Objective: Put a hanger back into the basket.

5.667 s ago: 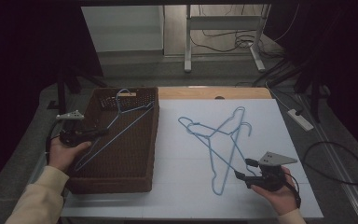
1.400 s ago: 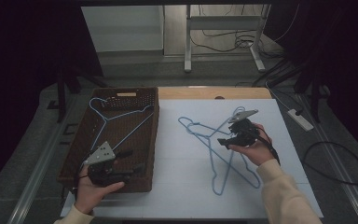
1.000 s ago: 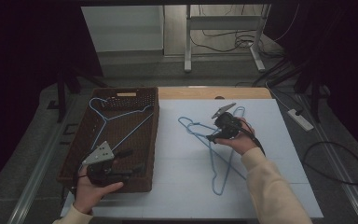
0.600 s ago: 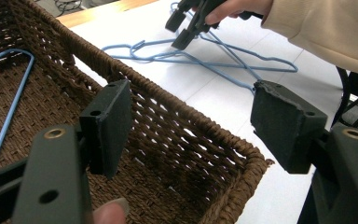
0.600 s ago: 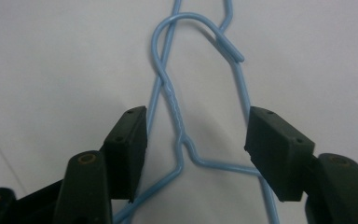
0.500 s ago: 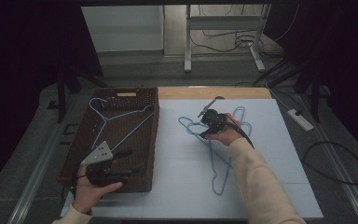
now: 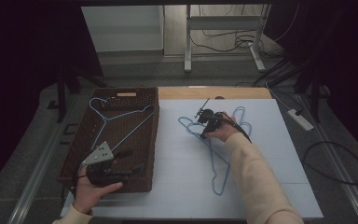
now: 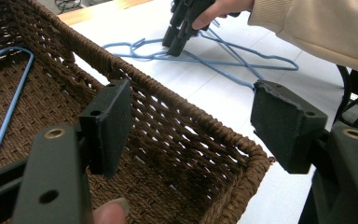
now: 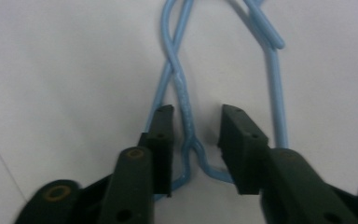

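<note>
Right gripper (image 7: 204,125) held low, arm stretched forward over pale blue table (image 7: 182,186); jaws just closing, twisted neck of light-blue wire hanger (image 9: 186,116) between pads, untouched. Left gripper (image 8: 191,126) poised over brown wicker basket (image 7: 144,140), jaws spread, empty.

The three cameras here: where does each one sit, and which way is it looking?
High view: above the table, looking forward and down; both forearms, left gripper, right gripper.
Left gripper view: rides the left gripper, faces across the wicker basket; open jaws, a fingertip.
Right gripper view: rides the right gripper, faces down at the blue hangers; jaws just closing around a neck.
Shared: left and high views both show the right gripper on the hangers.
</note>
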A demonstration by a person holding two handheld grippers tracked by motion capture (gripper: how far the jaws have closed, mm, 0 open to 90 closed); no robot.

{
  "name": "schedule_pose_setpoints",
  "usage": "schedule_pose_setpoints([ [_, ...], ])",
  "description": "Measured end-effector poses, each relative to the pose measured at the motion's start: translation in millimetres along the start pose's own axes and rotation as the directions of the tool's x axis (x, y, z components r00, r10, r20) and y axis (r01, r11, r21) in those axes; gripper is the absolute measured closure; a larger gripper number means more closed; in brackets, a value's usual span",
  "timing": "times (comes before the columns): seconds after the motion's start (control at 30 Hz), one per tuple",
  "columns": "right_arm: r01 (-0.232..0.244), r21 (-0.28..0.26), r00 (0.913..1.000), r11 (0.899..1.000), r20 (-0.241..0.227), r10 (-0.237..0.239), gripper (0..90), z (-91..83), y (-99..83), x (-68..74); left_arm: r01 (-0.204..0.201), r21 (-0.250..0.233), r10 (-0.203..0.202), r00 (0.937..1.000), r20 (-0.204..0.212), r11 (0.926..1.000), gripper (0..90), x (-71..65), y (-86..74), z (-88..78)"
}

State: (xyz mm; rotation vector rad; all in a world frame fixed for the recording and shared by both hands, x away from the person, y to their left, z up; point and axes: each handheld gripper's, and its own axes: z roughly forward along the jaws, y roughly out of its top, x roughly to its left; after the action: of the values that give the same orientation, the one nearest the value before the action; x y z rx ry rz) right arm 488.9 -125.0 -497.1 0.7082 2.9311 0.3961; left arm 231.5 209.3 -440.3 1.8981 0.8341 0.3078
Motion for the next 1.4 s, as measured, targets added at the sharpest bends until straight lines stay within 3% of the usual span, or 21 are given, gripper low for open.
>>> schedule_pose_setpoints([
  [0.27,0.002,0.010,0.9999,1.000,-0.013,-0.002,86.0,0.4,1.9,0.7,0.001,-0.001,-0.001,1.0000,-0.005,1.0000,30.7,-0.3,-0.5,-0.6],
  [0.4,0.030,0.007,0.9994,1.000,0.017,-0.031,86.3,-0.3,1.0,6.5,-0.001,-0.001,0.001,1.0000,-0.005,1.0000,30.7,-0.6,-0.5,-0.7],
  [0.63,0.012,-0.012,0.9991,1.000,0.041,-0.011,86.4,-6.0,-6.2,12.8,-0.001,-0.007,0.001,1.0000,-0.008,1.0000,30.9,-0.9,-0.1,-1.4],
  [0.83,-0.035,-0.099,0.9977,0.995,0.055,0.041,86.7,-30.6,-17.4,17.6,-0.005,-0.006,0.005,1.0000,-0.009,1.0000,31.0,-2.8,0.6,-0.2],
  [1.03,-0.050,-0.169,0.9966,0.984,0.057,0.060,86.9,-51.2,-27.3,25.3,-0.001,-0.001,0.001,0.9999,-0.012,1.0000,31.0,-4.2,0.9,1.2],
  [1.4,-0.105,-0.236,0.9896,0.966,0.072,0.125,86.9,-66.5,-40.4,35.7,0.007,0.007,-0.006,0.9996,-0.026,1.0000,31.3,-9.4,4.4,4.8],
])
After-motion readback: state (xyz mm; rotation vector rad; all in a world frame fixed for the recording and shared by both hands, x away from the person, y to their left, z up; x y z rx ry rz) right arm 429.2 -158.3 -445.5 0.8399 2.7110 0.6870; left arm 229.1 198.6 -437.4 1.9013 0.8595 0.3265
